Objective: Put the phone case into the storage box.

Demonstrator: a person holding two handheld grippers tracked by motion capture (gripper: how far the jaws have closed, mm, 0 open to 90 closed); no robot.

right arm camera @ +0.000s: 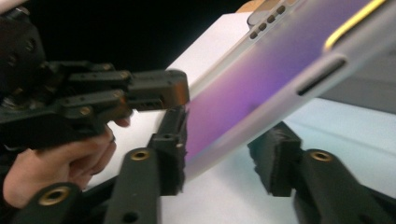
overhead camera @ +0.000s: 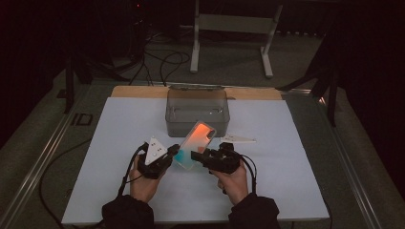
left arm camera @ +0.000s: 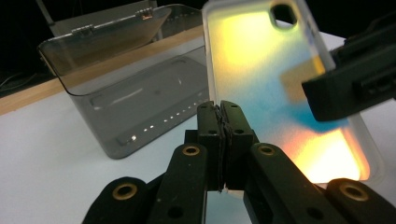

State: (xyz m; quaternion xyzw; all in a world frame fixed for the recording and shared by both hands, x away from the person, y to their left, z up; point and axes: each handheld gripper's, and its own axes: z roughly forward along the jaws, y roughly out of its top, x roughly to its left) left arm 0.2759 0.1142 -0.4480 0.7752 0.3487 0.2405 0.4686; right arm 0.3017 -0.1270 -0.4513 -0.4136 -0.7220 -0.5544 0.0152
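Above the white sheet on the table, a phone case was held tilted between the two grippers, just in front of a clear grey box. The left gripper had its jaws pressed fully together on the lower edge of the case; in the left gripper view the two black pads met on the thin rim, and the case rose behind them with yellow, blue and orange colours and a camera hole at the top. The right gripper came to the case from the other side. In the right gripper view its jaws stood on both sides of the case; the left pad was touching the edge, while the right pad was a little apart from it, so the grip was not complete. There the case looked purple, with a slot and a row of small holes along its side. The box stood open, its lid leaning back, near the wooden strip at the far edge of the table. A flat white piece lay on the sheet, just right of the box. I could read no brand, label or writing on the case, the box or the grippers.
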